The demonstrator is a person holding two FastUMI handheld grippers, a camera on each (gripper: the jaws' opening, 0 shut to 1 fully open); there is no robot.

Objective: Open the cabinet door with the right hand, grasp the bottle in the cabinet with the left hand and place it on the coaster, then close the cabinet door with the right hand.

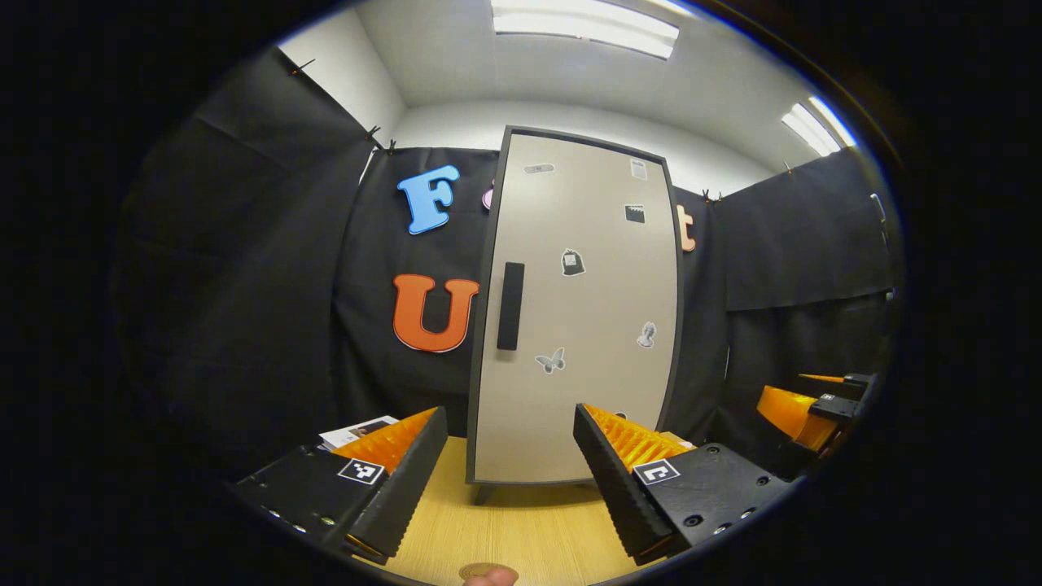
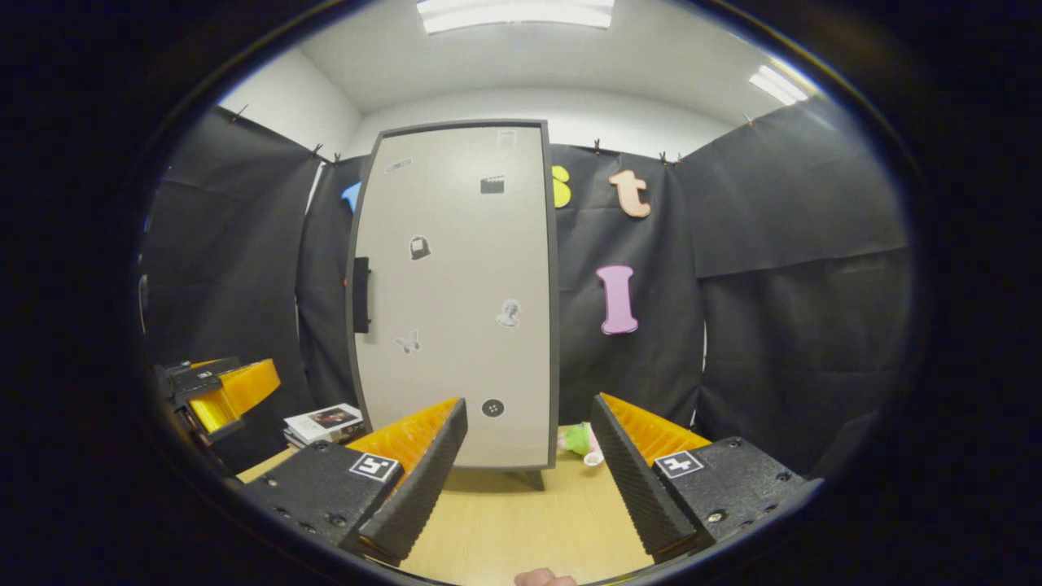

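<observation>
1. Table (image 2: 521,529): pale wood-grain top.
2. Cabinet (image 2: 456,293): upright on short legs, door shut.
3. Stack of books (image 2: 324,425): left of cabinet.
4. Small green-and-pink object (image 2: 580,439): right of cabinet.

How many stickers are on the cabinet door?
7 stickers on the cabinet door: three near the top, one upper middle, two lower, one round one near the bottom. More may be hidden low down.
</observation>
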